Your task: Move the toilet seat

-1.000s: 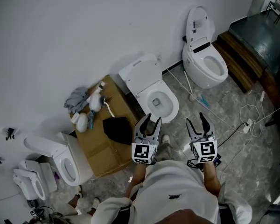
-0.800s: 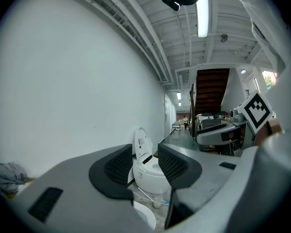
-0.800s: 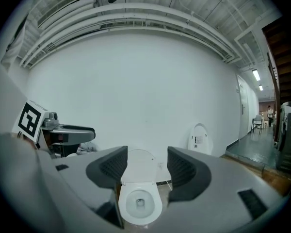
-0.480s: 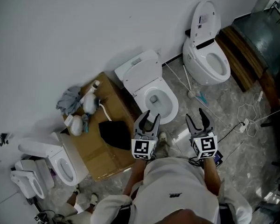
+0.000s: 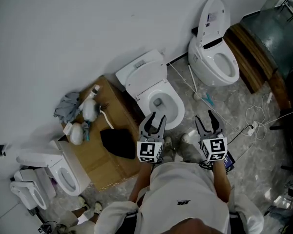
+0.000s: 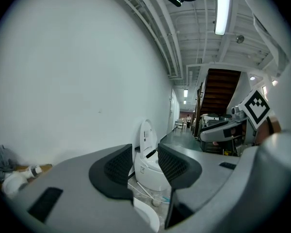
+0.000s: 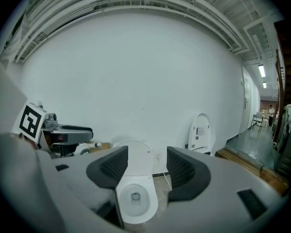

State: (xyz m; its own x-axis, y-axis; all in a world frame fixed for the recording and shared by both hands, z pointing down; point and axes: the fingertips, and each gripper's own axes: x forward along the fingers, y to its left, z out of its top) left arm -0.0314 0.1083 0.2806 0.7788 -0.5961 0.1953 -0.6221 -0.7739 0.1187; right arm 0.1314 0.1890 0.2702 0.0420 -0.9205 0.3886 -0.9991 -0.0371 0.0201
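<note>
- The person stands facing the white wall with a gripper in each hand, both held out just short of the middle toilet.
- The toilet seat of that toilet is raised, tipped back towards the wall behind the open bowl. I cannot tell seat from lid there. Neither gripper touches it.
- The left gripper is released: its jaws stand close together, with a narrow gap and nothing in it.
- The right gripper is released too, its jaws wider apart. They have just been closing a little, with nothing between them.
- Each gripper carries a cube with a black-and-white square marker. It is a pattern, not words.
- The far right toilet has its lid upright. A sticker sits on the lid's inner face, its print too small to read.
- A small dark logo on the person's white shirt cannot be read.
- Left of the middle toilet is a cardboard box. A black thing, bottles and a grey rag lie on it.
- A third toilet stands just left of the box.
- Cables trail over the grey floor on the right.
</note>
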